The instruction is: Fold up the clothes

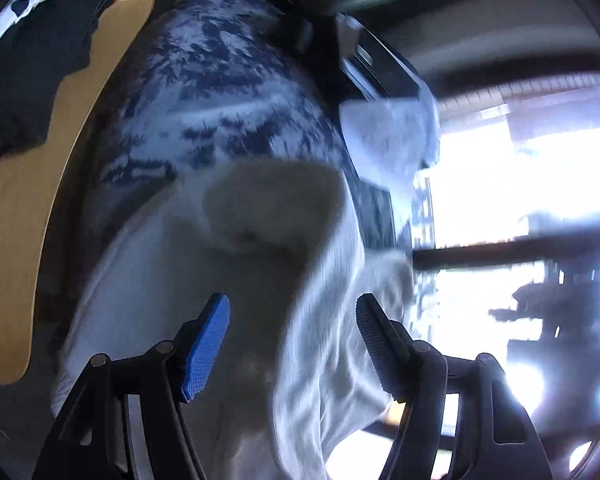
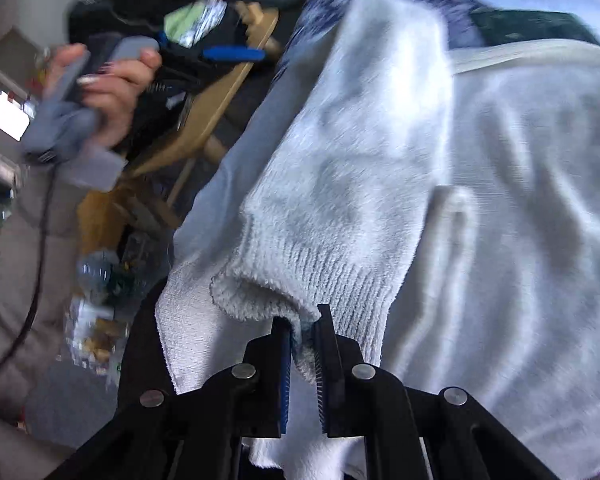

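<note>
My fluffy white knitted sweater (image 2: 380, 184) lies spread on the blue-and-white patterned bed cover (image 1: 220, 92), folding barely begun, I judge. My right gripper (image 2: 303, 344) pinches its ribbed cuff (image 2: 316, 280); my left gripper (image 1: 292, 344) hovers wide, empty, above the sweater's body. Beside the cover stands a pale wooden chair (image 1: 20, 216).

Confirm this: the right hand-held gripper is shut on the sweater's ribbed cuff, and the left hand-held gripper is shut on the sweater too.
Half right. The right hand-held gripper is shut on the ribbed cuff of the white sweater, as the right wrist view shows. The left hand-held gripper is not shut: the left wrist view shows its fingers standing apart, pressing on nothing.
</note>
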Demonstrator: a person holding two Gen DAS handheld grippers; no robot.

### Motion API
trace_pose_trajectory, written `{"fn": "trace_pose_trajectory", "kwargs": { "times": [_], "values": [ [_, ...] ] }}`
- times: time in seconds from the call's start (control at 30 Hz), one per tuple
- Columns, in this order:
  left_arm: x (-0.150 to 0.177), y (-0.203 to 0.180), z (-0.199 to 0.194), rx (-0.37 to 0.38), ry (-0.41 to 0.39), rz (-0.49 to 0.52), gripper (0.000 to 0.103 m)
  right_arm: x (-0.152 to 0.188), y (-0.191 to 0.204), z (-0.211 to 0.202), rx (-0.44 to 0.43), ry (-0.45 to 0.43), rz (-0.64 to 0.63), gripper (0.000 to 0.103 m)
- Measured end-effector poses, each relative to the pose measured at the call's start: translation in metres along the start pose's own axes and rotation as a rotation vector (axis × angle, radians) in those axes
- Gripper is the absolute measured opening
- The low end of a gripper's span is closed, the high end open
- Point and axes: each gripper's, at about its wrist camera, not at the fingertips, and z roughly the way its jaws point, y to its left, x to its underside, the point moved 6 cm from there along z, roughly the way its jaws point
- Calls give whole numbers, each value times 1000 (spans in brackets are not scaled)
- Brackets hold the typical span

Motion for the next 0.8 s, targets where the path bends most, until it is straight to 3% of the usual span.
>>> {"fn": "trace_pose_trajectory", "kwargs": {
  "times": [0.33,0.5,0.57,0.63,0.67,0.8],
  "values": [
    [-36,15,59,135,140,-251,68,31,-56,-47,55,-104,183,8],
    [-46,9,72,89,145,-267,67,38,-74,-62,70,-123,227,8],
    [-46,9,75,52,133,-251,59,37,-80,-68,69,-142,244,8],
    [-45,11,79,-2,143,-218,17,37,-85,-72,65,-153,259,8],
    [-44,13,82,-17,158,-212,8,36,-86,-74,64,-160,260,8],
    [-50,18,79,-14,153,-223,4,30,-84,-80,62,-195,249,8]
  ]
}}
